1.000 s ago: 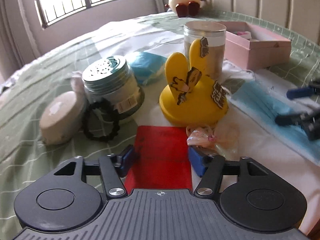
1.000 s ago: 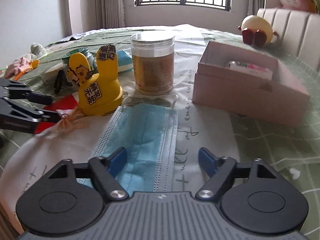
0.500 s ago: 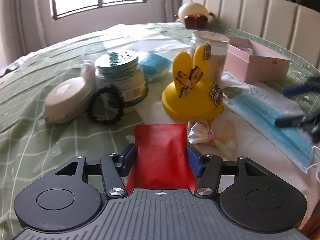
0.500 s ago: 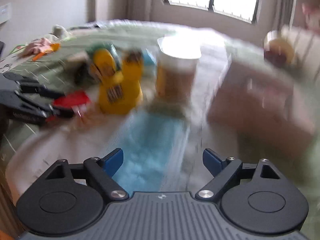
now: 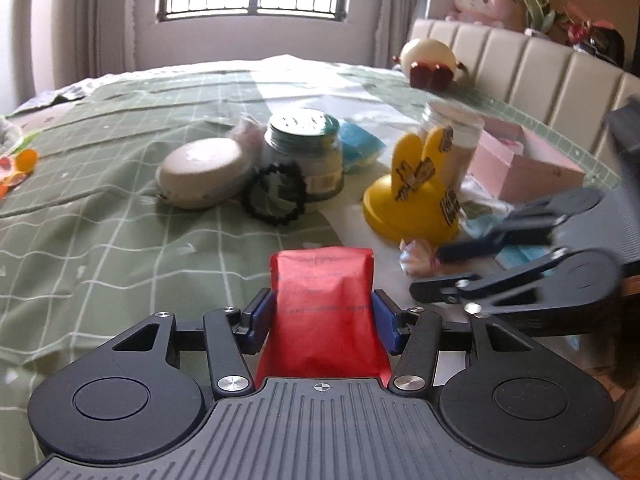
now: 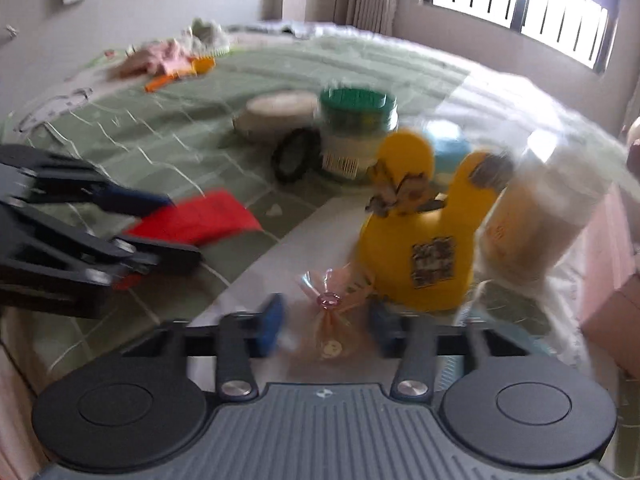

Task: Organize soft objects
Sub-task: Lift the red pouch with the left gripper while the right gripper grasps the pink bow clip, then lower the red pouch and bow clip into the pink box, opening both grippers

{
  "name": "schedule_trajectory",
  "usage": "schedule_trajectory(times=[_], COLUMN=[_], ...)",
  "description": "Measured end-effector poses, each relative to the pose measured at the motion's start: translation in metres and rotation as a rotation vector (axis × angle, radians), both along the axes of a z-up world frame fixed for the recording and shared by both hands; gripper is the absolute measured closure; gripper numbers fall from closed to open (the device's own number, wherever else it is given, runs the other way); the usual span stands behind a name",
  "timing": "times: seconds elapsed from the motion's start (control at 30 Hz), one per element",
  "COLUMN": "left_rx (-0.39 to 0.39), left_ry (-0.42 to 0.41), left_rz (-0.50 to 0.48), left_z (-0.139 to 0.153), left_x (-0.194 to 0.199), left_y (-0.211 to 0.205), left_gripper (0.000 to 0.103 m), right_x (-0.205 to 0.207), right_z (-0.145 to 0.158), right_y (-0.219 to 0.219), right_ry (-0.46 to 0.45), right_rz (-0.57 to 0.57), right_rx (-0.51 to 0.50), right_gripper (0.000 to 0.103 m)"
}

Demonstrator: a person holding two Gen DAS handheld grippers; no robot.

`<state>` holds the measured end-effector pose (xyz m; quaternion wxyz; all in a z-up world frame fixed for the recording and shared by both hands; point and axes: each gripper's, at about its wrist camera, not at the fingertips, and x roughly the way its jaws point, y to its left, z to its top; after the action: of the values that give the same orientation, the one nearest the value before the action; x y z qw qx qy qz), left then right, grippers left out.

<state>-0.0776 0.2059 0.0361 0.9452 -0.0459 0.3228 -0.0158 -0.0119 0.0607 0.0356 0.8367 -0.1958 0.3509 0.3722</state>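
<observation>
progress: early, nothing sorted | my left gripper (image 5: 322, 316) clamps red pouch (image 5: 322, 304), lifted off bed | my right gripper (image 6: 327, 322) jaws just closing round bow (image 6: 329, 312), pads not yet pressing | mask, rest left

The left gripper (image 5: 322, 318) is pointing down at a slant, its blue pads (image 5: 261, 317) pressing both sides of a red packet (image 5: 322, 308) — the jaws standing fairly wide apart around it. The right gripper (image 6: 328, 326) is also tilting downward, blurred, and its jaws have just been closing — a small clear-wrapped bow (image 6: 330, 312) is lying between the fingers (image 6: 270, 330), though whether they are touching it is unclear.
</observation>
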Motion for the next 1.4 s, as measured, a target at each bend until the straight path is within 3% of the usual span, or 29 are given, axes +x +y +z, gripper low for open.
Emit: schedule_trajectory(times=[0.1, 0.27, 0.4, 0.57, 0.73, 0.9, 0.97, 1.0, 1.07, 1.13, 1.17, 1.23, 1.33, 1.4], left_rx=[0.008, 0.013, 0.064, -0.004, -0.078, -0.181, -0.26, -0.275, -0.184, -0.076, -0.052, -0.102, -0.222, -0.24], left_ry=[-0.039, -0.176, -0.306, -0.343, -0.315, -0.23, -0.166, -0.115, 0.089, 0.167, 0.174, 0.15, 0.023, -0.05], left_rz=[0.015, 0.021, -0.033, -0.13, -0.278, -0.377, -0.403, -0.406, -0.425, -0.444, -0.438, -0.416, -0.342, -0.306], left_z=[0.018, 0.075, 0.125, 0.162, 0.178, 0.163, 0.142, 0.128, 0.089, 0.058, 0.049, 0.046, 0.07, 0.091], left_x=[0.002, 0.037, 0.083, 0.154, 0.225, 0.295, 0.32, 0.327, 0.348, 0.351, 0.348, 0.344, 0.326, 0.307], left_y=[0.007, 0.017, -0.001, -0.044, -0.116, -0.186, -0.206, -0.213, -0.239, -0.255, -0.258, -0.253, -0.224, -0.206], left_gripper=[0.045, 0.045, 0.045, 0.045, 0.044, 0.041, 0.037, 0.036, 0.037, 0.043, 0.043, 0.043, 0.043, 0.043], right_x=[-0.003, 0.0, 0.022, 0.061, 0.098, 0.135, 0.144, 0.144, 0.133, 0.121, 0.114, 0.104, 0.086, 0.074], right_z=[0.023, 0.096, 0.137, 0.15, 0.142, 0.111, 0.091, 0.083, 0.066, 0.051, 0.045, 0.034, 0.025, 0.026], right_y=[-0.006, -0.043, -0.087, -0.153, -0.216, -0.256, -0.258, -0.263, -0.276, -0.284, -0.287, -0.293, -0.294, -0.295], right_ry=[-0.029, -0.195, -0.33, -0.41, -0.429, -0.351, -0.283, -0.268, -0.254, -0.238, -0.228, -0.211, -0.219, -0.204], right_rz=[0.026, 0.007, -0.09, -0.259, -0.392, -0.416, -0.426, -0.436, -0.449, -0.458, -0.461, -0.472, -0.513, -0.524], right_rx=[0.058, 0.193, 0.219, 0.197, 0.191, 0.228, 0.228, 0.235, 0.252, 0.248, 0.242, 0.23, 0.222, 0.243], right_gripper=[0.089, 0.089, 0.089, 0.089, 0.089, 0.087, 0.076, 0.064, 0.053, 0.051, 0.051, 0.051, 0.05, 0.048])
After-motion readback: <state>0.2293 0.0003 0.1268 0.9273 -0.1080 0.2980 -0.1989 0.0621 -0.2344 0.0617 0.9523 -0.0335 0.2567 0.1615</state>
